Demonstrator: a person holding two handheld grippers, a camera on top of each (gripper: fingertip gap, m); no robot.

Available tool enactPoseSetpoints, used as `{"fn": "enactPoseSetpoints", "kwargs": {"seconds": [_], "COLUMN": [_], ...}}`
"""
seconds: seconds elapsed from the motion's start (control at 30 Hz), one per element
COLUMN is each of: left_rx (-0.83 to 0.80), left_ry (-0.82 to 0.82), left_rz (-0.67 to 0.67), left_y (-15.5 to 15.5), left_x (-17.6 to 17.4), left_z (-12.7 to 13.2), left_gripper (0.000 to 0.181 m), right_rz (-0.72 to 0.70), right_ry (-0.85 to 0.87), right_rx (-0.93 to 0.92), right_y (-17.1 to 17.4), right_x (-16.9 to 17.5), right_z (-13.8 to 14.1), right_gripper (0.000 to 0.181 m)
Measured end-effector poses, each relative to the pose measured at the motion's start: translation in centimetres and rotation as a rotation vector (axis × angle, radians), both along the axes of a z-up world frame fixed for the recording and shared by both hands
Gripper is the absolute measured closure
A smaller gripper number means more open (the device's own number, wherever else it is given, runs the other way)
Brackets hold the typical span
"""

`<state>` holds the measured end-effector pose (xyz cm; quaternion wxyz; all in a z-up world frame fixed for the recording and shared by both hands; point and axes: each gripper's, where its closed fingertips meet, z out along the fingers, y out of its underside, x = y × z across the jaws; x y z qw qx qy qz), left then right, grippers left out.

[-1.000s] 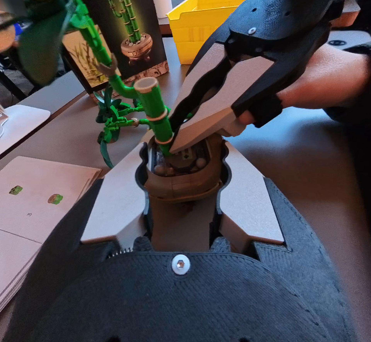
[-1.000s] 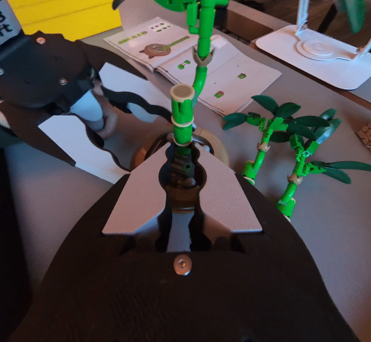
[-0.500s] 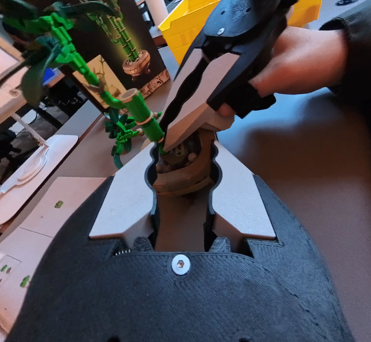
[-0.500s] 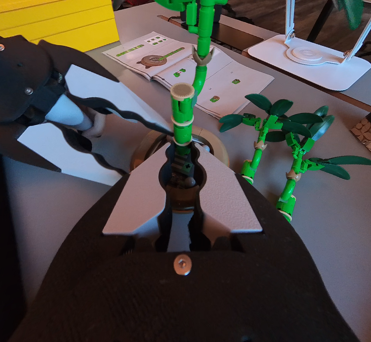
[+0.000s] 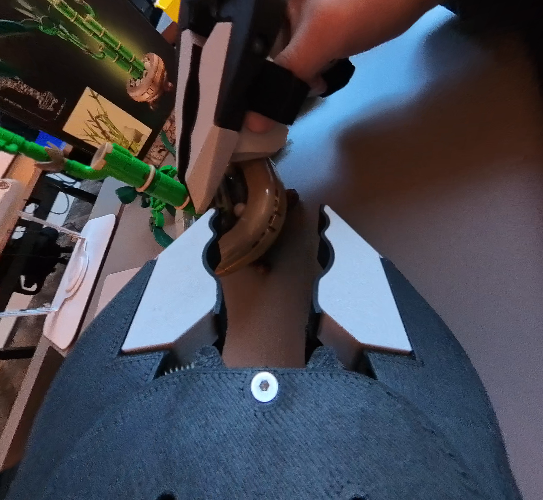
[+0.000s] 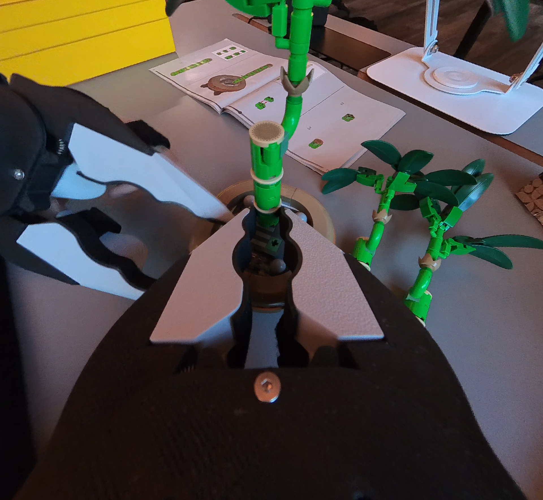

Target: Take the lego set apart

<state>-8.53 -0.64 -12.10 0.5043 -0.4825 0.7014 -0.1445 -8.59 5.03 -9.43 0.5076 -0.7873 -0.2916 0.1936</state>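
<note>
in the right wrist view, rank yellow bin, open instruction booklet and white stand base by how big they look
1. Yellow plastic bin, cropped by the frame.
2. Open paper instruction booklet.
3. Flat white stand base, close to the booklet; unsure, since distance differs.

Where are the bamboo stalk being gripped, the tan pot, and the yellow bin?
bamboo stalk (image 6: pixel 266 189), right wrist view, on its green lower segment.
tan pot (image 5: pixel 269 221), left wrist view, on its curved rim.
yellow bin (image 6: pixel 79 24), right wrist view, on its side wall.

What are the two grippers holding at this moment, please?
Left gripper: open, its fingers either side of the brown pot.
Right gripper: shut on the bamboo stalk.
</note>
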Motion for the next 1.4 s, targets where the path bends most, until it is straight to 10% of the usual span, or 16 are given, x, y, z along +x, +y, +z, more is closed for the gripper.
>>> {"fn": "enactPoseSetpoints", "kwargs": {"seconds": [1.4], "left_rx": [0.190], "left_ry": [0.158], "left_rz": [0.087], "left_y": [2.0], "left_x": [0.1], "left_z": [-1.0], "left_gripper": [0.113], "right_rz": [0.007], "right_ry": [-0.052], "right_rx": [0.054], "right_y": [0.0], "right_x": [0.3], "right_z": [0.2], "right_gripper": [0.169]}}
